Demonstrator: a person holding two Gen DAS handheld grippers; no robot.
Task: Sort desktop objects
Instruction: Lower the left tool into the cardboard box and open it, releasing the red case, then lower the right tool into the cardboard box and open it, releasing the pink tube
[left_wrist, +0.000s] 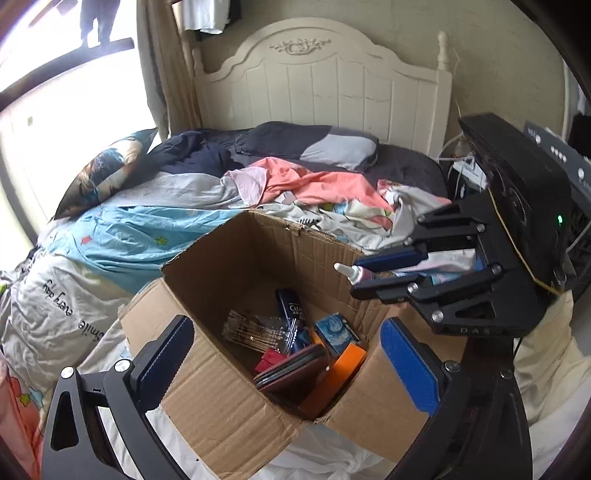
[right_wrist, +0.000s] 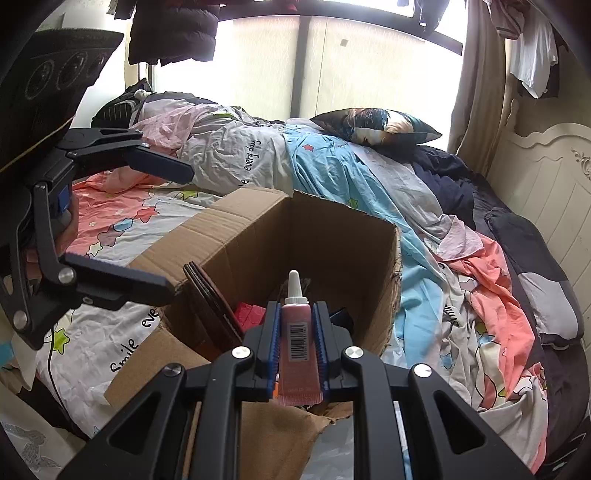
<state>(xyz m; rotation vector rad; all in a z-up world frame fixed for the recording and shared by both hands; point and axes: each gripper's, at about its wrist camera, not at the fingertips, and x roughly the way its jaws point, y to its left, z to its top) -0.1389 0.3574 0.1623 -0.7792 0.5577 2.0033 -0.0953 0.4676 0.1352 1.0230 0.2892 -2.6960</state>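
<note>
An open cardboard box (left_wrist: 221, 398) (right_wrist: 332, 236) sits on the bed. Inside lie a dark blue tube (left_wrist: 291, 314), a clear packet of sticks (left_wrist: 255, 332), a blue swirl-print box (left_wrist: 334, 330), an orange box (left_wrist: 340, 373) and dark red flat cases (left_wrist: 291, 369). My right gripper (right_wrist: 296, 307) (left_wrist: 355, 277) is shut on a pink tube (right_wrist: 295, 332) with a white nozzle (left_wrist: 345, 271), held over the box's right side. My left gripper (left_wrist: 288, 332) (right_wrist: 183, 229) stands open over the box's near edge, with nothing between its fingers.
The box rests on rumpled bedding (left_wrist: 122, 236) with a pink garment (left_wrist: 314, 184) and pillows (left_wrist: 314, 144). A cream headboard (left_wrist: 321, 85) stands behind, a window (right_wrist: 369, 74) to the side. Box flaps (right_wrist: 177, 236) splay outward.
</note>
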